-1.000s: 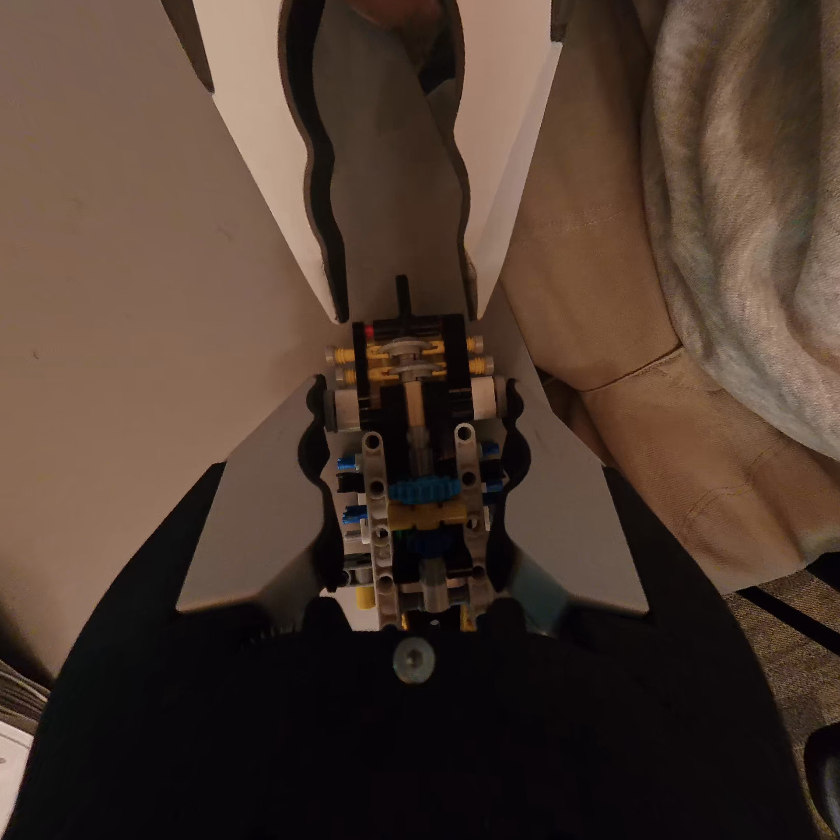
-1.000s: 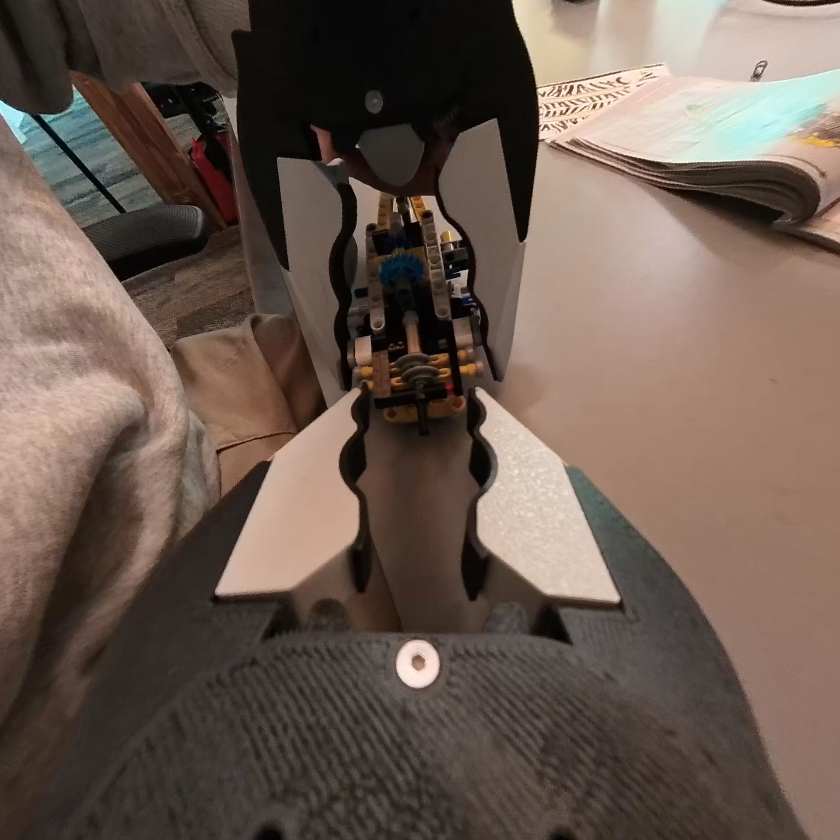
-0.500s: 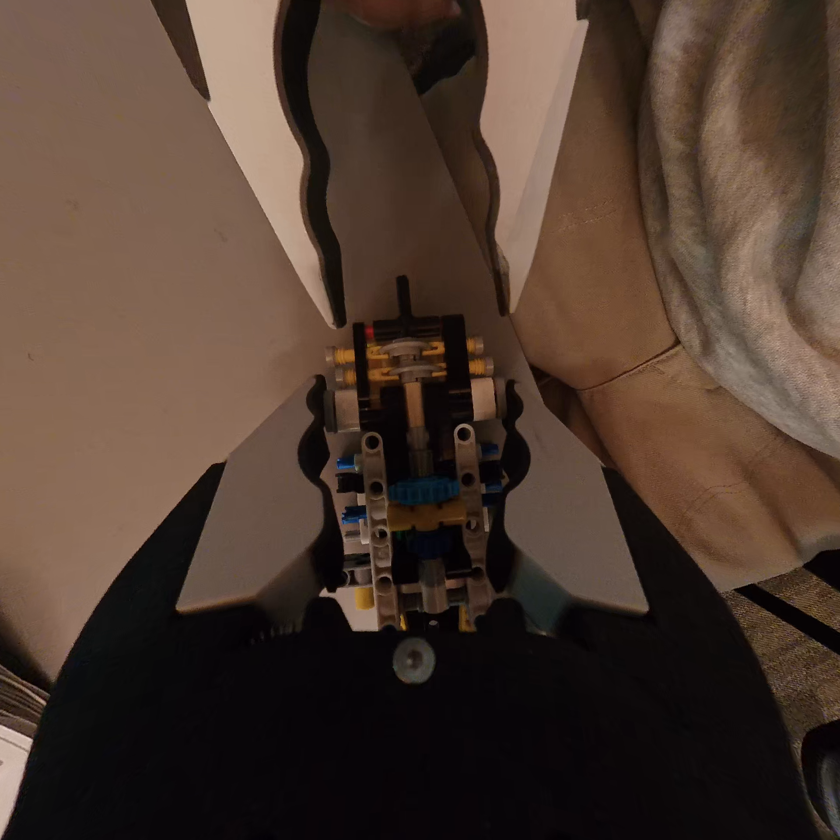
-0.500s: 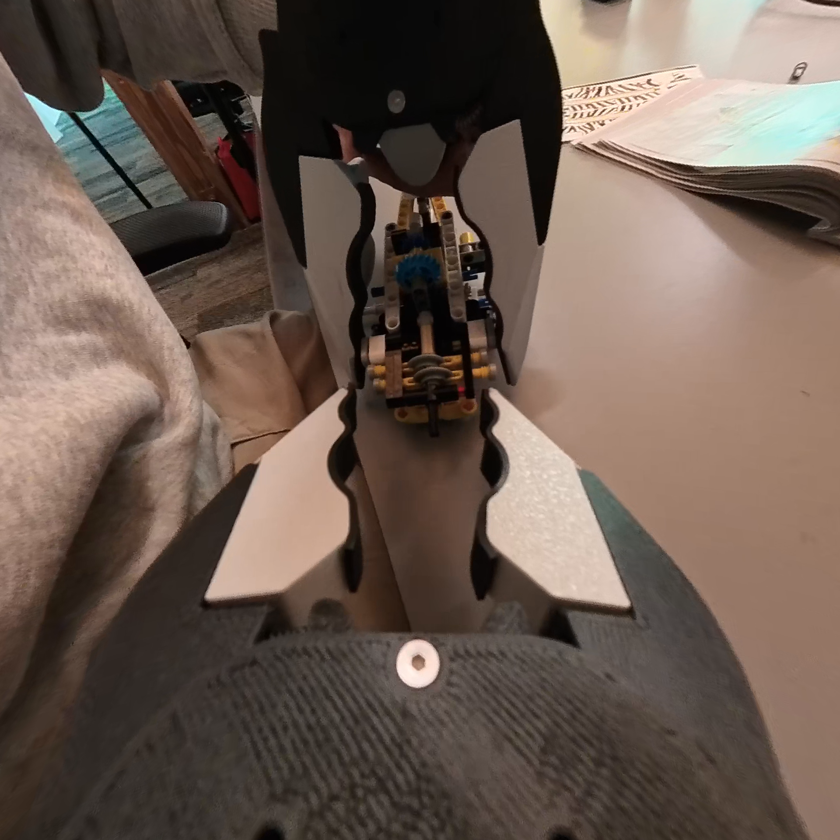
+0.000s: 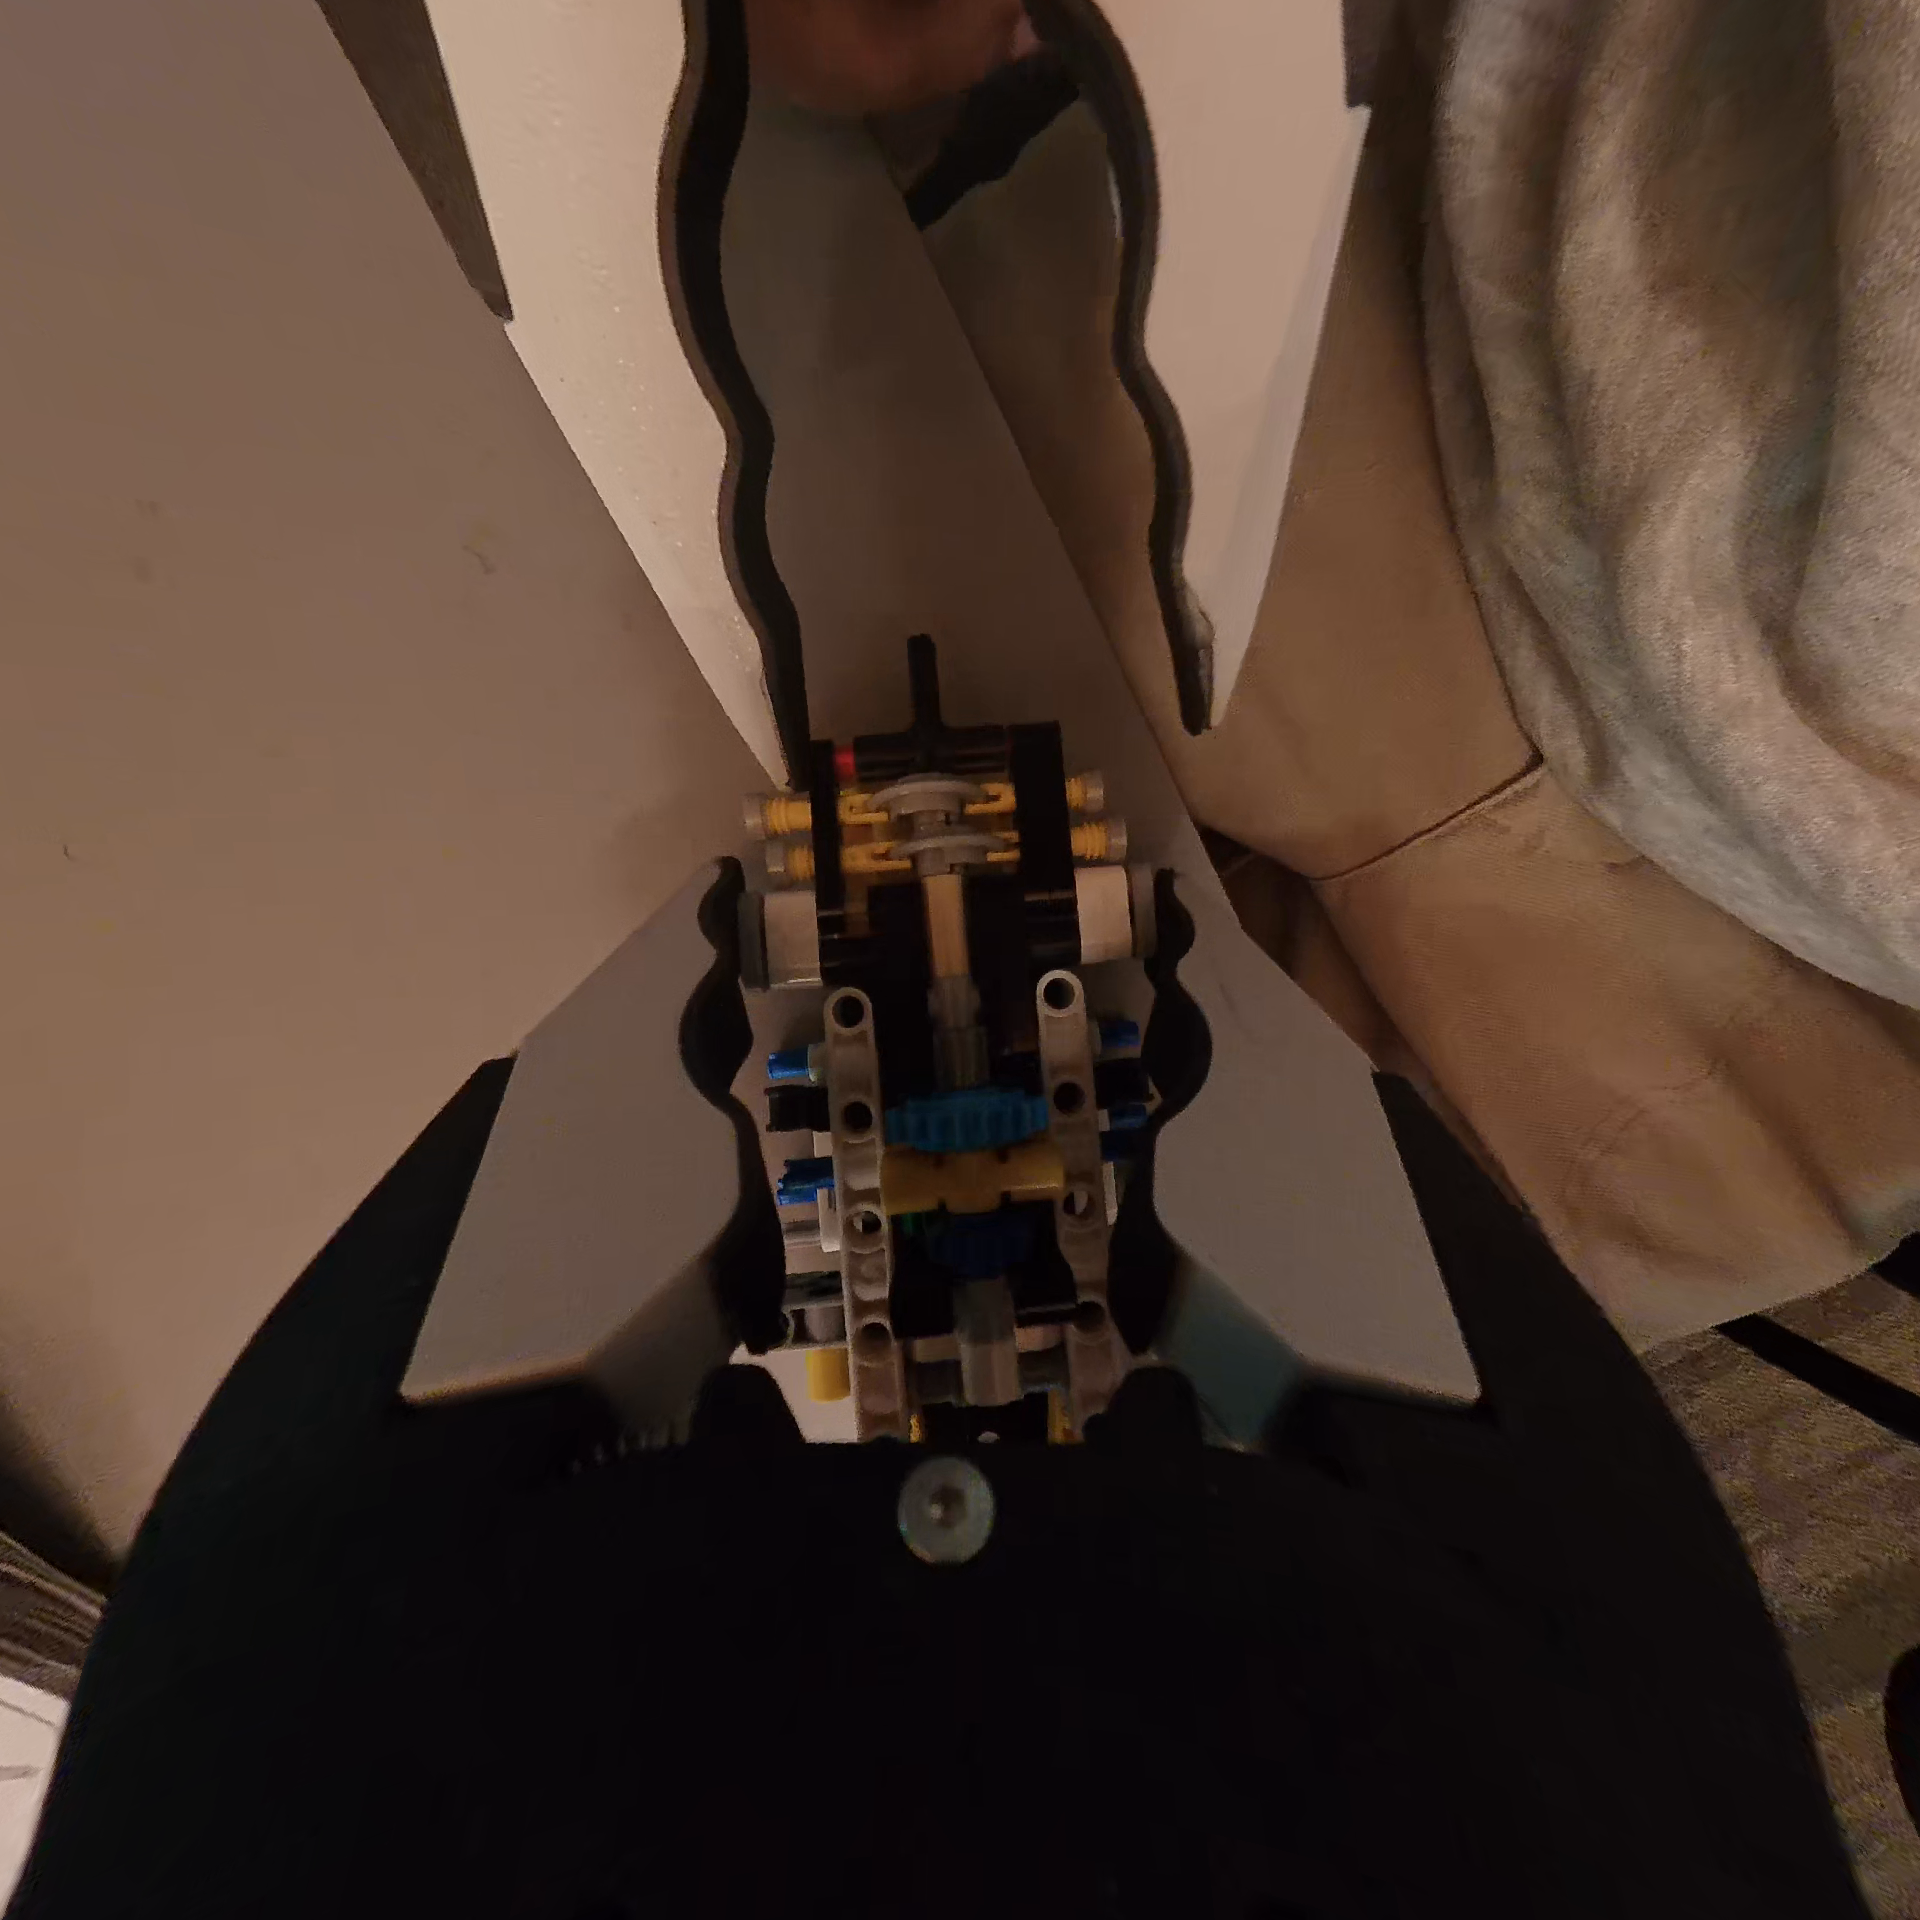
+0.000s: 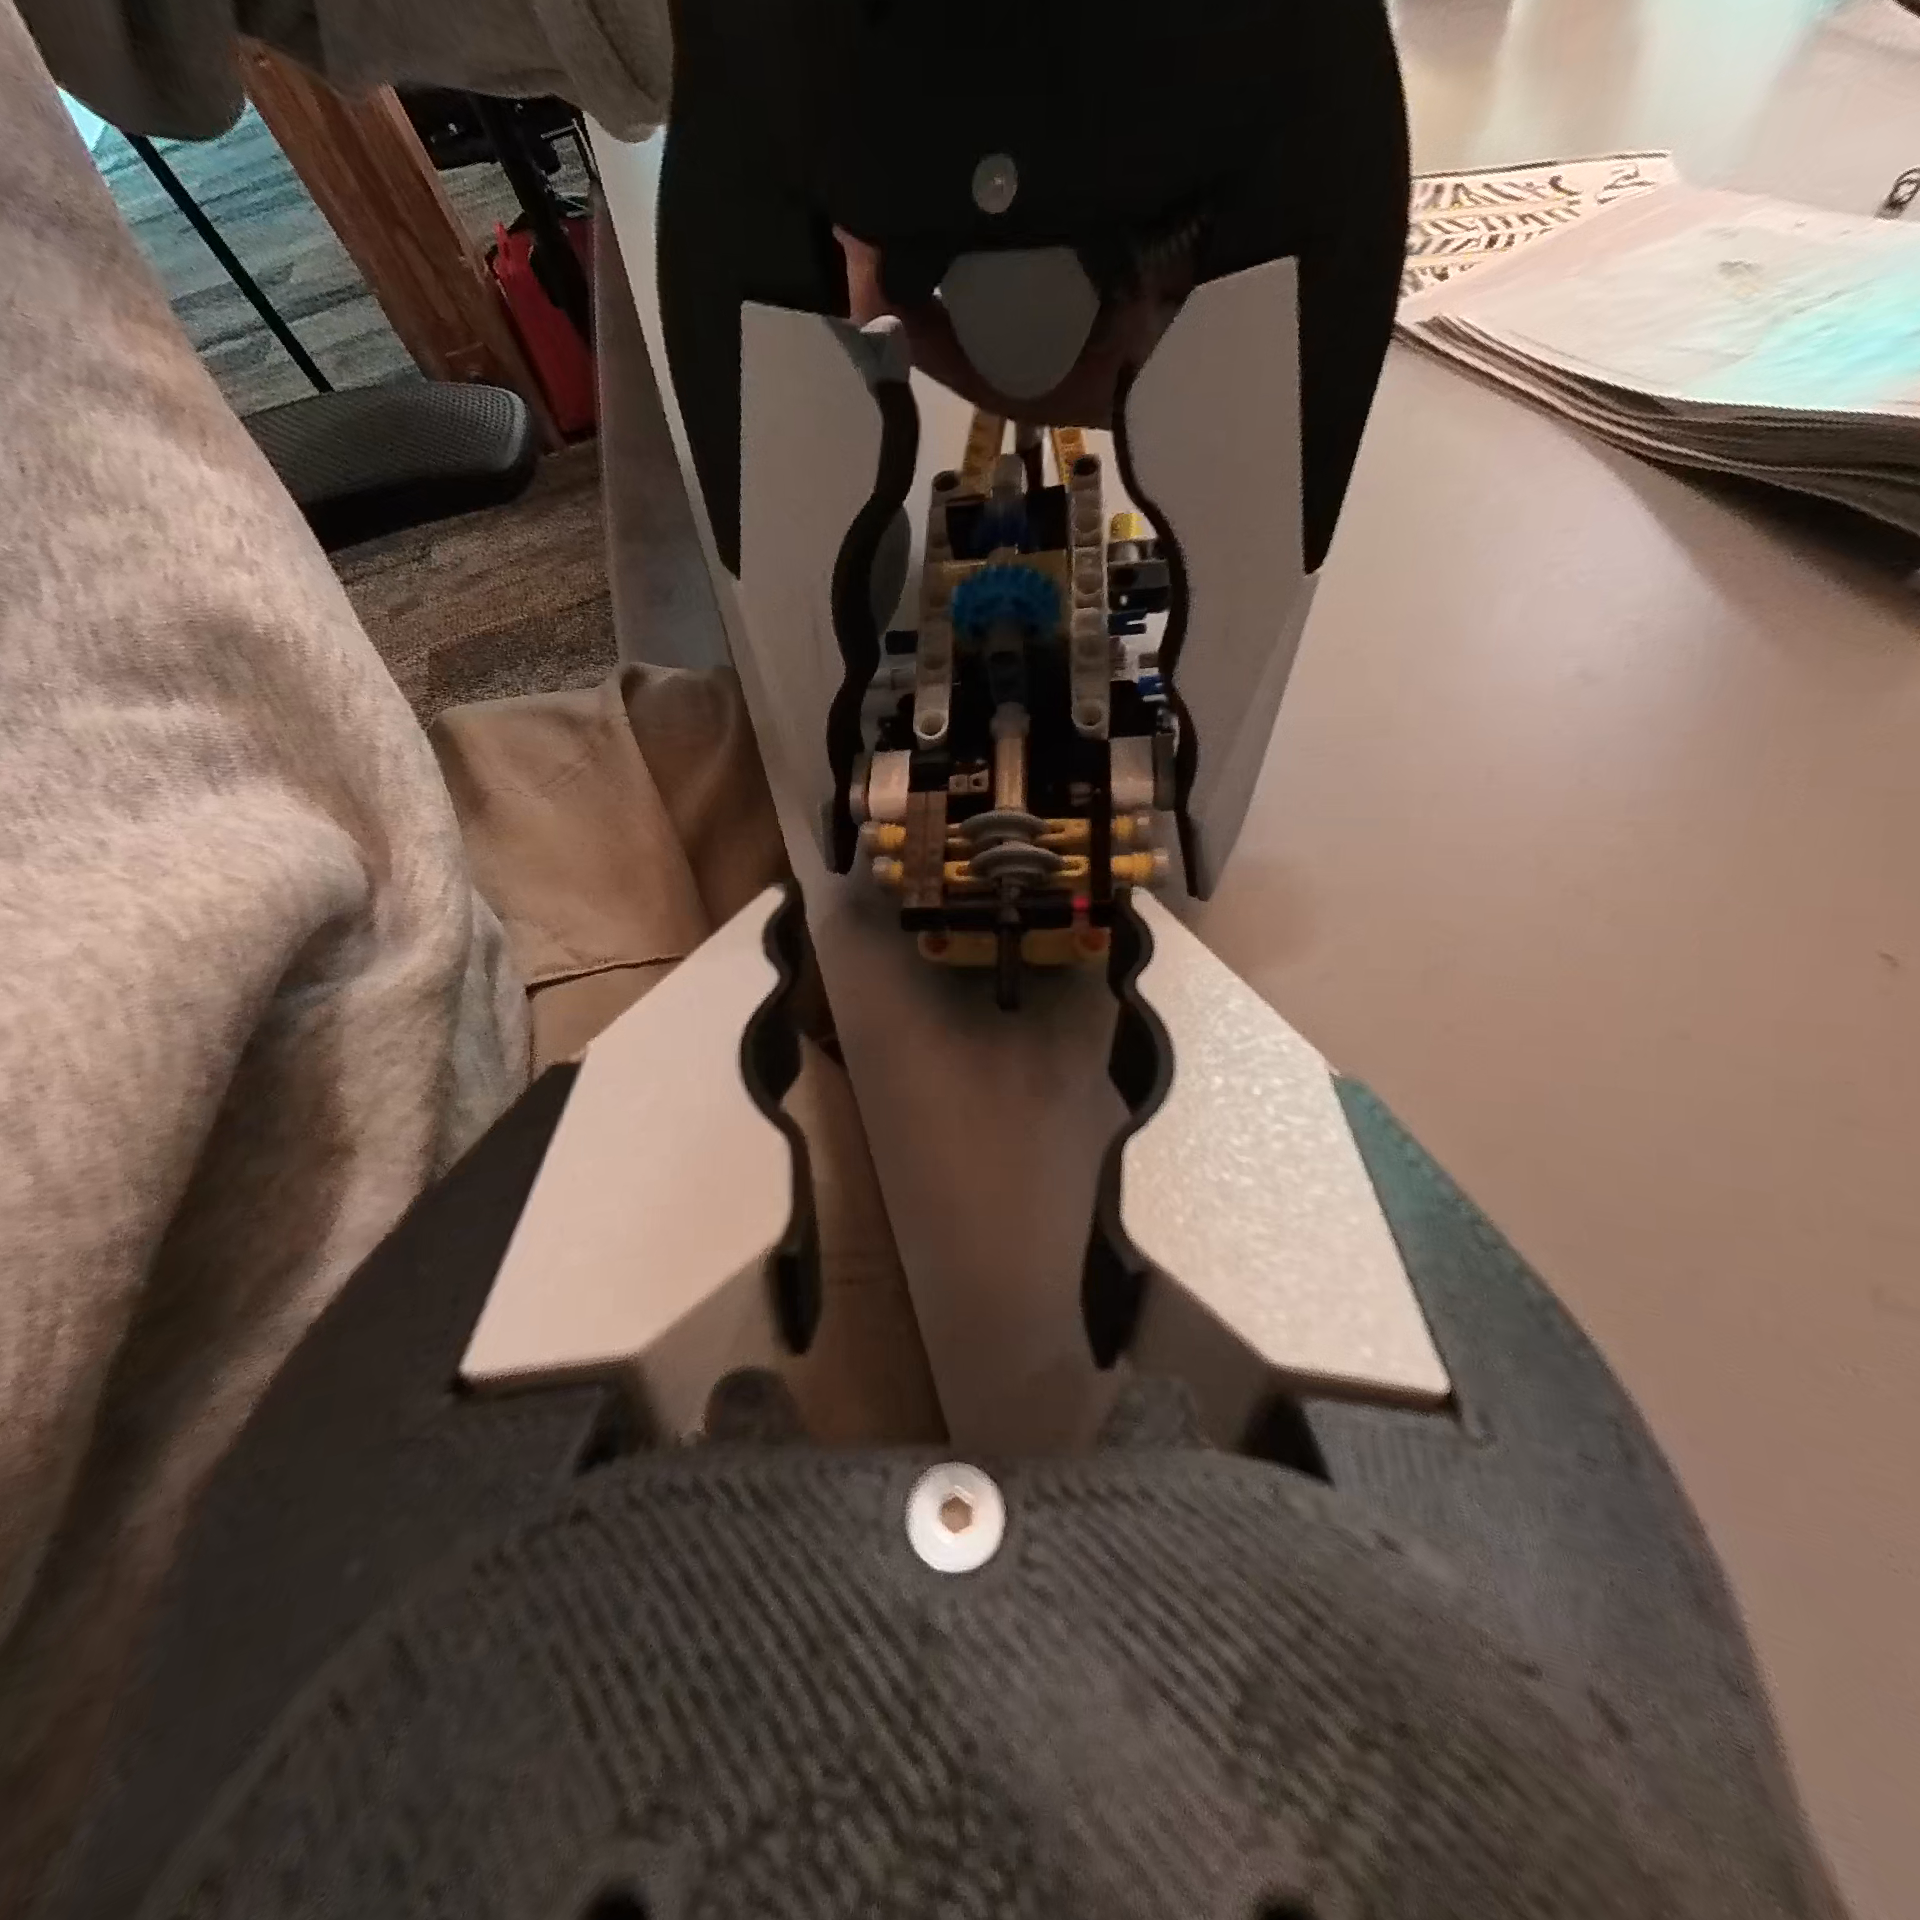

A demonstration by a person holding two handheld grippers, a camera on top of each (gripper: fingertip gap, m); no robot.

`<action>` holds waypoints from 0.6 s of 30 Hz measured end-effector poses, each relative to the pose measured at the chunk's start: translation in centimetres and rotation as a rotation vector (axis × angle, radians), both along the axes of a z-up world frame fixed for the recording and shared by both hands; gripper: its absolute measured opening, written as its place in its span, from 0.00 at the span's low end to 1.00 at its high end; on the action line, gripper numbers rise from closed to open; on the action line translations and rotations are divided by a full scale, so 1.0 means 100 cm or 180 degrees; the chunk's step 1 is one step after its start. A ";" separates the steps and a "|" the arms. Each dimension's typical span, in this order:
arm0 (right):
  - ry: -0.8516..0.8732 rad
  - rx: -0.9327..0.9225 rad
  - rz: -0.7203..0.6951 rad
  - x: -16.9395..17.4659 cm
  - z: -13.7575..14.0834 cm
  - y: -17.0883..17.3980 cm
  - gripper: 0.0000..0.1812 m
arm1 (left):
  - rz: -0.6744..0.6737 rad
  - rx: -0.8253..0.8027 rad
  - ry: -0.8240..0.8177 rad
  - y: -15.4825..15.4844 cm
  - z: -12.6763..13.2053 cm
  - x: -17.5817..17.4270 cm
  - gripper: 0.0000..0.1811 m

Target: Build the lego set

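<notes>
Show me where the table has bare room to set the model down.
Bare table lies right of the model, up to the booklets. It is crowded at the edge, where left gripper and right gripper meet.

lego model (image 5: pixel 940 1060): glossy plastic | table (image 6: pixel 1558 935): smooth matt | sweater (image 6: pixel 156 831): fuzzy knit cloth

Grippers: 2, left gripper (image 5: pixel 940 894), right gripper (image 6: pixel 961 935). Lego assembly (image 5: pixel 935 1039): 1. Table (image 6: pixel 1558 935): 1. Booklet stack (image 6: pixel 1714 343), upper right: 1. Office chair (image 6: pixel 395 436), upper left: 1.
</notes>
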State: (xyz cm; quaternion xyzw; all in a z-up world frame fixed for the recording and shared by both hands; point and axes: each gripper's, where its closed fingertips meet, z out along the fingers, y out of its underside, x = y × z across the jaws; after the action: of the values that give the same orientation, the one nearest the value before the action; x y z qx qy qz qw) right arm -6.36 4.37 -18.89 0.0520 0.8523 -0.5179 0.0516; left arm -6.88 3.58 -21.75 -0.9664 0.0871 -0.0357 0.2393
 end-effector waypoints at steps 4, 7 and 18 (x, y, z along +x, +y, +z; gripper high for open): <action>-0.0002 0.0029 0.0009 0.000 -0.002 0.000 0.30 | -0.0036 -0.0015 -0.0026 0.000 -0.001 0.001 0.42; -0.0024 0.0029 -0.0006 -0.002 -0.002 0.000 0.28 | -0.0061 -0.0017 0.0031 -0.001 -0.001 0.001 0.42; 0.0274 0.0174 0.0033 -0.001 -0.009 -0.001 0.29 | -0.0108 -0.0071 0.0090 -0.002 -0.002 0.001 0.43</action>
State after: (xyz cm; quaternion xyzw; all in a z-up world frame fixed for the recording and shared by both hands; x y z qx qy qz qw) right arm -6.42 4.24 -19.76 0.0266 0.8679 -0.4958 0.0162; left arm -6.77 3.43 -21.92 -0.9678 0.1065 -0.0271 0.2266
